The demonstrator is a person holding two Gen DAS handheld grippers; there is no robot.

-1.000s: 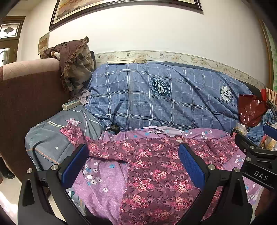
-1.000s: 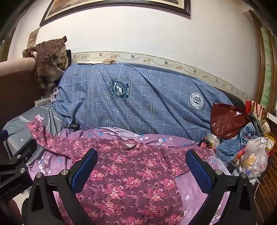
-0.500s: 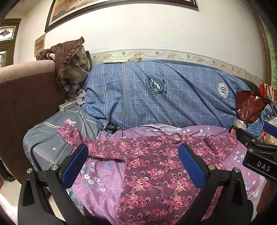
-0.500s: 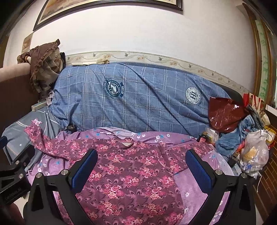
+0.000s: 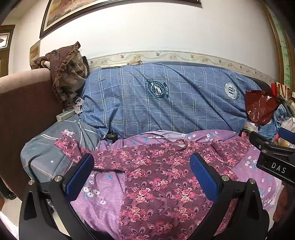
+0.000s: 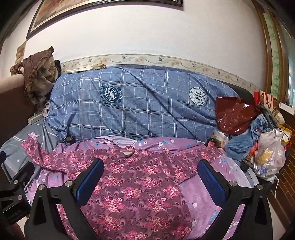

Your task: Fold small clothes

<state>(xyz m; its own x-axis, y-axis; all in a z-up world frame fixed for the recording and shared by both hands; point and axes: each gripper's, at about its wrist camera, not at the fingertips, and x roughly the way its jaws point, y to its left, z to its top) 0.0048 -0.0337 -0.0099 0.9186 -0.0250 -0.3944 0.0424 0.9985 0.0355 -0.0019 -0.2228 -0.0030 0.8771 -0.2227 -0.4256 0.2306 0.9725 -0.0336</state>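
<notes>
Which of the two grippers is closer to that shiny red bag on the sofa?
The right gripper. The red bag sits up to its right, while the left gripper hovers further over toward the floral shirt's outstretched sleeve end.

White wall (image 5: 147, 31) with a framed picture (image 5: 103, 11) and a bird-patterned border (image 6: 166, 60); brown sofa (image 5: 22, 103) draped in a blue checked cover (image 6: 140, 103); window (image 6: 291, 73) stood at right.
</notes>
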